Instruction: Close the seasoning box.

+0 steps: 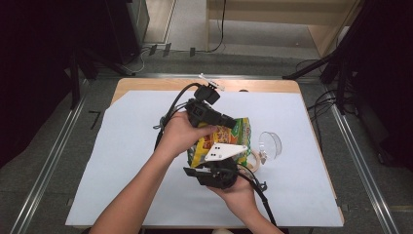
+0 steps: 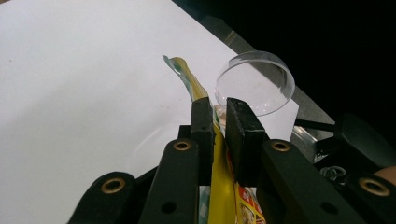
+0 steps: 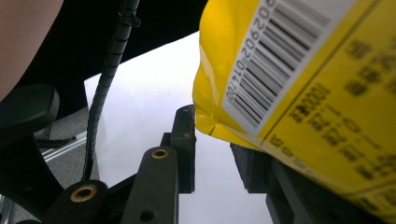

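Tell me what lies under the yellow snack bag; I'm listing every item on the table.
A pale ring pokes out from beneath the snack bag, lying on the white sheet. The bag covers most of it and whatever else lies below. A clear bowl lies beside.

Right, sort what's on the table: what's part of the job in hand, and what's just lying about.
In the job:
- yellow snack bag
- left gripper, jaws pinching the bag's edge
- right gripper, jaws apart at the bag's corner

Lying about:
- clear round dish
- wooden ring, partly under the bag
- white paper sheet

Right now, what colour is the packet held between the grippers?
Mainly yellow, with green edging, on the snack packet; the high view shows it best.
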The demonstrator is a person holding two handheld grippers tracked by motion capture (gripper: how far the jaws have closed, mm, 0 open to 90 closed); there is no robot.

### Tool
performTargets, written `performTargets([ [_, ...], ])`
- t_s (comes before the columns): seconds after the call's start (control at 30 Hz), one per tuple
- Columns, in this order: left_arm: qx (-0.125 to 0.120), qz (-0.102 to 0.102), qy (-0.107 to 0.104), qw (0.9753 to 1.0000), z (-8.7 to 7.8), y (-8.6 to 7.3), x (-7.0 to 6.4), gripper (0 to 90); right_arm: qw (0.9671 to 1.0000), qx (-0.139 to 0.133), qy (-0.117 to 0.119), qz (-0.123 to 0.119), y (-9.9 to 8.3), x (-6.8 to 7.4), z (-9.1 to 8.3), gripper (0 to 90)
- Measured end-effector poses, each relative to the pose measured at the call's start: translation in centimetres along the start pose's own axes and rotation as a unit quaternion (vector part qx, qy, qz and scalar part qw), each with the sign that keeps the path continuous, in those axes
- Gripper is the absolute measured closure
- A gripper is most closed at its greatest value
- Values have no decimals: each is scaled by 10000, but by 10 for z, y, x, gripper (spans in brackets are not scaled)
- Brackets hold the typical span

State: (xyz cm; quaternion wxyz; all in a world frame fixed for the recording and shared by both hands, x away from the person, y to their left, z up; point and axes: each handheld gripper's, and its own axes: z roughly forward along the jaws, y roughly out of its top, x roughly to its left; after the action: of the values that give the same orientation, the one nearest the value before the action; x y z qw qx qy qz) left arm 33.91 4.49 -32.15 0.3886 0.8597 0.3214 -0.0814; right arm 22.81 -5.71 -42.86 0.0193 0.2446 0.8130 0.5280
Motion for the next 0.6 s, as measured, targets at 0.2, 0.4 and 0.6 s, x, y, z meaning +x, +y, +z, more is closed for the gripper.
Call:
performTargets([
  [0.2, -25, 45, 71, 10000, -1, -1, -3, 823, 10000, -30, 31, 10, 0, 0, 0, 732],
  [0.4, -14, 42, 94, 9999, -1, -2, -3, 821, 10000, -43, 27, -8, -1, 0, 0, 731],
  [0.6, -21, 79, 153, 9998, -3, -3, -5, 820, 10000, -21, 73, -38, 0, 2, 0, 721],
])
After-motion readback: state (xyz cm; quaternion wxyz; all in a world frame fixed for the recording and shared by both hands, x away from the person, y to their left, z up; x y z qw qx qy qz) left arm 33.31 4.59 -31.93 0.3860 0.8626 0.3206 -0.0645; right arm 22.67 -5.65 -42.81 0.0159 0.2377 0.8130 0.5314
